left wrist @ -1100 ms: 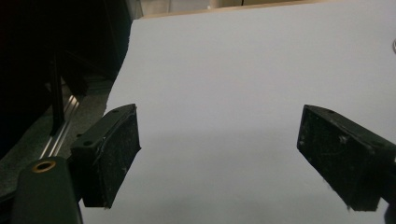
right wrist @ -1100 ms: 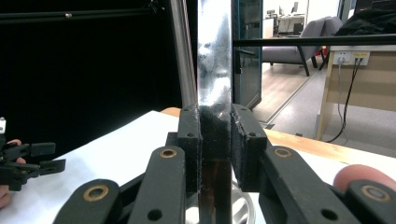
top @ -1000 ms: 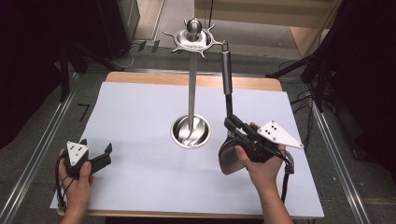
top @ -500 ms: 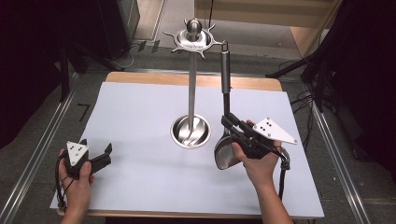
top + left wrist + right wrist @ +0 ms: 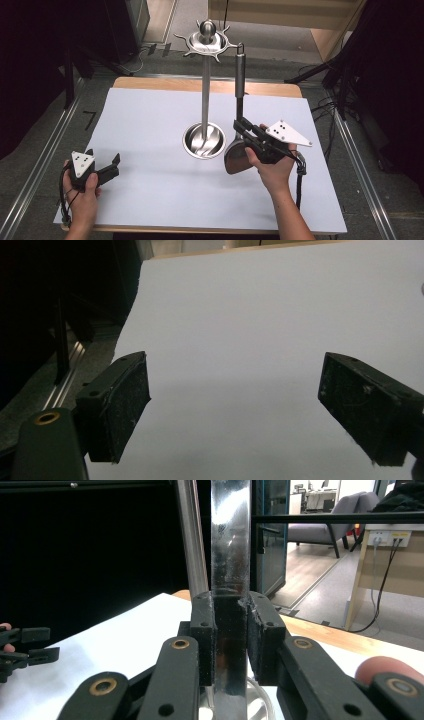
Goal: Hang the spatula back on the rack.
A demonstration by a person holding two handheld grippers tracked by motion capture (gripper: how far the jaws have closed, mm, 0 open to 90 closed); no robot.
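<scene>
A metal utensil stand (image 5: 205,90) rises from a round dish base (image 5: 203,141) in the middle of the white table sheet (image 5: 150,115). A crown of hooks (image 5: 206,40) tops it. A long-handled metal utensil (image 5: 240,70) stands upright just right of the pole, its top by one hook and its dark rounded head (image 5: 234,156) low beside the base. My right gripper (image 5: 240,124) is shut on the lower handle. In the right gripper view both pads clamp the shiny handle (image 5: 230,540), with the pole (image 5: 192,540) behind. My left gripper (image 5: 104,156) rests open at the front left, nothing between its pads (image 5: 122,405).
The wooden table edge (image 5: 260,87) shows behind the sheet. Metal rails (image 5: 45,160) run along both sides of the table, with dark floor and cables beyond. Open sheet lies between the two hands.
My right gripper and the utensil in it have shifted slightly left and up, bringing the head closer to the stand's base. The left hand has stayed put.
</scene>
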